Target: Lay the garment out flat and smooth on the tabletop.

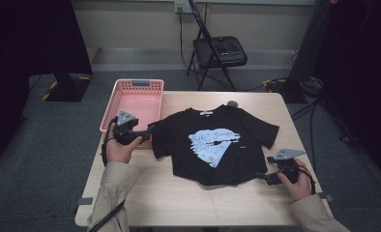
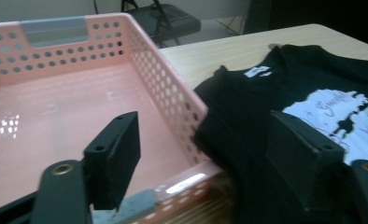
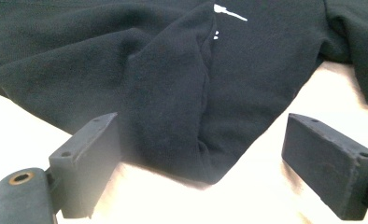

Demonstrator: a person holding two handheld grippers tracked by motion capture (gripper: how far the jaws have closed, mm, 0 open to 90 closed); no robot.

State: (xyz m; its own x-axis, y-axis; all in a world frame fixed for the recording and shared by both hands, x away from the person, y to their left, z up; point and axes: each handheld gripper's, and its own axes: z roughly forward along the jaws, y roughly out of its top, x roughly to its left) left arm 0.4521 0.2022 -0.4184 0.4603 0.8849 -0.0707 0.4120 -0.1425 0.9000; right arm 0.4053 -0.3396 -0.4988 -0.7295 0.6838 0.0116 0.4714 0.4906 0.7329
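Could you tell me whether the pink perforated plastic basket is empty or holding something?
Empty. The pink perforated plastic basket shows a bare floor in the left gripper view; the black printed T-shirt lies beside it on the table.

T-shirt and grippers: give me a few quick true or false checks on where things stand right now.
1. The black T-shirt lies spread on the table, print side up. True.
2. The pink basket holds folded clothes. False: nothing lies in it.
3. The right gripper is clamped on the shirt's hem. False: its jaws stand open, a corner of the hem between them, unpinched.
4. The left gripper is at the shirt's sleeve beside the basket, jaws open. True.
5. A folding chair stands beyond the table. True.
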